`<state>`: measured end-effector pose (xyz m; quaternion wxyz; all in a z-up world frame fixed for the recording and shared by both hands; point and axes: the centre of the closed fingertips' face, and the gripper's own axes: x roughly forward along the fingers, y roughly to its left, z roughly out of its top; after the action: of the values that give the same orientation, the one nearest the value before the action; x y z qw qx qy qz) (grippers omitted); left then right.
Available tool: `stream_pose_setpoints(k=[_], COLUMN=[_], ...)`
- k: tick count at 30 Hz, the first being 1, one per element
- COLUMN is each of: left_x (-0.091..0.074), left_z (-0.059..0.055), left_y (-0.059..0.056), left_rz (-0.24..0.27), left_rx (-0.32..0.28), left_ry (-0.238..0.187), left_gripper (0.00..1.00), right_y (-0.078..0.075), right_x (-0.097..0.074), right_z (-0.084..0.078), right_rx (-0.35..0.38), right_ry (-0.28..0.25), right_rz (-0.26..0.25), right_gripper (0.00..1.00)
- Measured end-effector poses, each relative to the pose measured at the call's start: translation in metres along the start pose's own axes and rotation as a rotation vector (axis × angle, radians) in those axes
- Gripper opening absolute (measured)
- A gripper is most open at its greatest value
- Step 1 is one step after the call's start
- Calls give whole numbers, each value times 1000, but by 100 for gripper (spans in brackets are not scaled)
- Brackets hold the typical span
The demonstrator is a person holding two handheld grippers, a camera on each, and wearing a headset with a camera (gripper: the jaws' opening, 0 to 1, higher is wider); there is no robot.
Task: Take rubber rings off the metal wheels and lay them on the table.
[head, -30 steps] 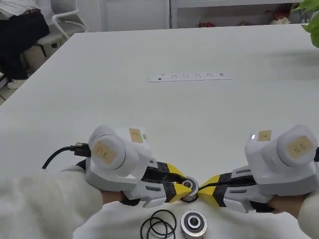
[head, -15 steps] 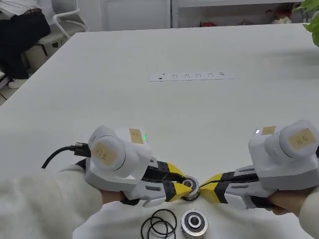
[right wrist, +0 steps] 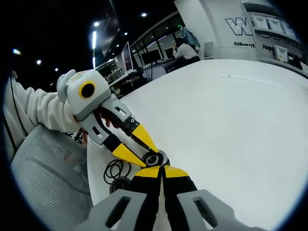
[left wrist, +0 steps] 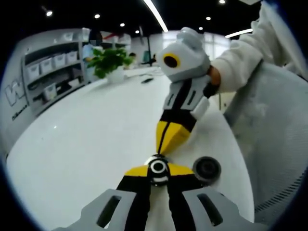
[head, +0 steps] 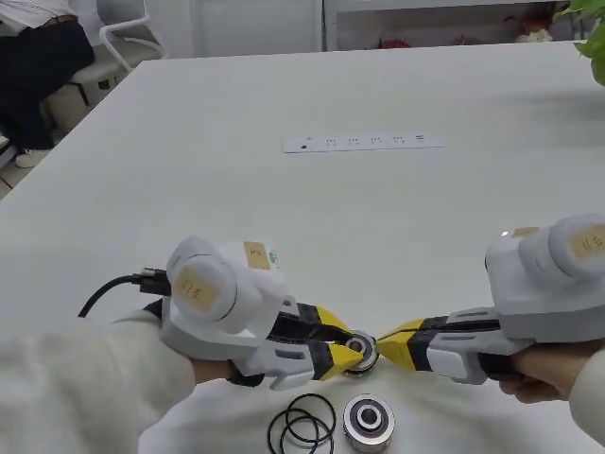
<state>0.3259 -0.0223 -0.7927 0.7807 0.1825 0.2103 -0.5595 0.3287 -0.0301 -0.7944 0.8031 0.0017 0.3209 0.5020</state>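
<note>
**Wheel clamped on the left, right tongs shut at its rim**

The left tongs are closed on a small metal wheel, one yellow tip on each side of it, holding it just above the near edge of the white tabletop. From the left gripper view the wheel faces out – a bright silver ring around a dark hub, with a black outer edge.

The right tongs come in from the right with both tips pressed together, their point touching the wheel's right rim. Whether they have a rubber ring pinched there cannot be told.

Nearer on the tabletop a second wheel lies flat – silver, with a grooved rim and a dark centre. Just left of it, a few thin black rubber rings lie overlapping in a loose heap.
</note>
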Motion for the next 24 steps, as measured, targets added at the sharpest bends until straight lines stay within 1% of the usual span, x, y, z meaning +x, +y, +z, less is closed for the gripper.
stream_pose_setpoints(k=[4,9,16,24], left_x=[0,0,0,0], left_z=[0,0,0,0], left_y=[0,0,1,1], left_rz=[1,0,0,1], left_rx=[0,-2,-2,1], left_ry=[-2,-3,-6,-7], left_gripper=[13,13,13,13], right_y=[4,3,6,6], right_x=[1,2,3,4], right_z=[1,1,3,4], right_rx=[0,3,-16,-19], right_ry=[5,4,6,6], right_rz=[-5,0,6,10], right_gripper=[0,0,0,0])
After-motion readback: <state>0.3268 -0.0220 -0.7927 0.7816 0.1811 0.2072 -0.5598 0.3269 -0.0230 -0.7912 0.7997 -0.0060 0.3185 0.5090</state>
